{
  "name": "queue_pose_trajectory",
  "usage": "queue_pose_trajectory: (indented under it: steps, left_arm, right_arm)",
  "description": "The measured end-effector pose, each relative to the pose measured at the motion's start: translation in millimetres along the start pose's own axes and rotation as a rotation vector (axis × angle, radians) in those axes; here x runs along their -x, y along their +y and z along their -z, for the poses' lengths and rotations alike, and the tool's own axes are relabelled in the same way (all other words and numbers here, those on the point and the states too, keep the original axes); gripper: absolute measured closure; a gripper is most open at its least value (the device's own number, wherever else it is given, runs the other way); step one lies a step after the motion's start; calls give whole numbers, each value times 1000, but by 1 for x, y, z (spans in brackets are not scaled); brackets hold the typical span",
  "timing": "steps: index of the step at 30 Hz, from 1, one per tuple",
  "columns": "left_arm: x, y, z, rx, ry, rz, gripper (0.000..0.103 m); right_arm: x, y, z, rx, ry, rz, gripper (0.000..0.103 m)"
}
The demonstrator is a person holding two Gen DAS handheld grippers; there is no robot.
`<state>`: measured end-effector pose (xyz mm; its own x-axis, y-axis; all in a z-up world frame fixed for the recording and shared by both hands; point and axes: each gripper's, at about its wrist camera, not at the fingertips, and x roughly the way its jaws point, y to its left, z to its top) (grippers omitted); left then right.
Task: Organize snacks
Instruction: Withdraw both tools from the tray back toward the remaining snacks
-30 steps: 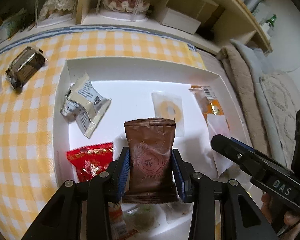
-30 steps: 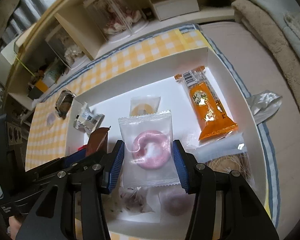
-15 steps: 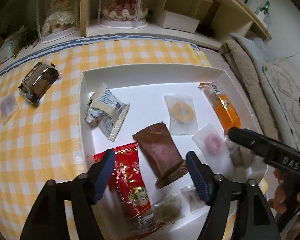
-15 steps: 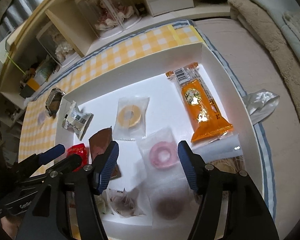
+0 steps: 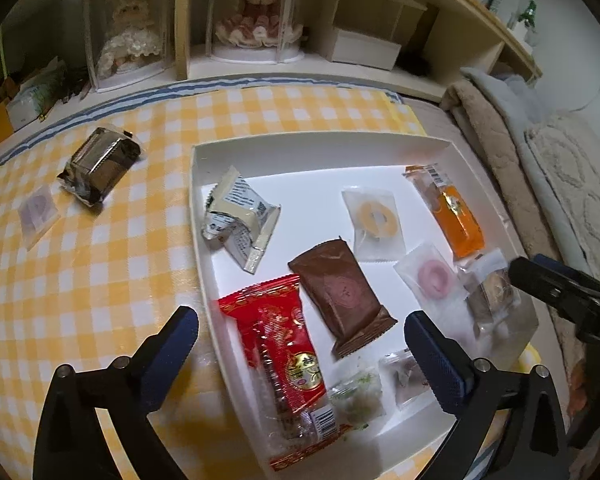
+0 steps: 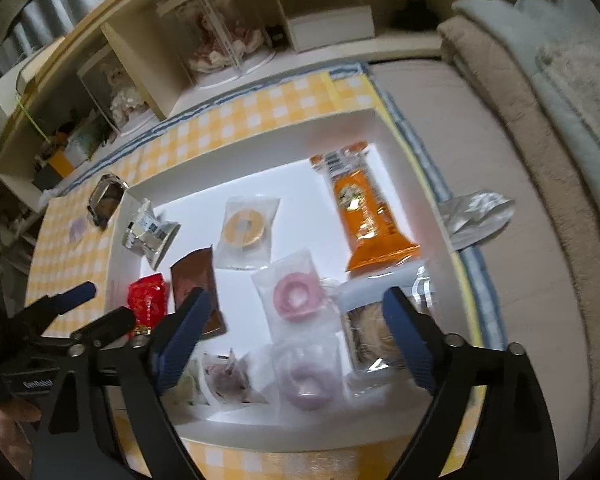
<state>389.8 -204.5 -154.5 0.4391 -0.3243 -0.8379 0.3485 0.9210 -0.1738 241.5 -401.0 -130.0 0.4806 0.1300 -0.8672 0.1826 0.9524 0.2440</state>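
Yellow-checked tablecloth (image 5: 112, 272) with a cubby shelf behind it, and the white tray (image 5: 320, 144) sits on top. I've got both grippers hovering over the tray, and both have just been opening. The left gripper (image 5: 300, 344) is spread wide with nothing between the pads, and the brown packet (image 5: 342, 292) lies flat in the tray just past it at 12 o'clock. The right gripper (image 6: 296, 322) is also wide open and empty, with the pink ring candy (image 6: 298, 296) lying in the tray at its 12. Most snacks look boxed already. From the left cam, what's left is the dark foil pack (image 5: 100, 166) and a small purple candy (image 5: 38, 210) out at 10 o'clock on the cloth, plus a silver wrapper (image 6: 476, 216) outside the tray at 2 in the right cam.
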Motion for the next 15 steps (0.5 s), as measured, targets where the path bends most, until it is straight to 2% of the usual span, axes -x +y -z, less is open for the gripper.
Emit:
queue_pose_trajectory:
  steps: [1,15]
  left_arm:
    - [2,1,1,3,1,3,0]
    - [53,21,1,9,-63,-4,0]
  right_arm:
    - [2,0,0,4,-5,3,0]
    - [27,34,5,100,-55,51,0]
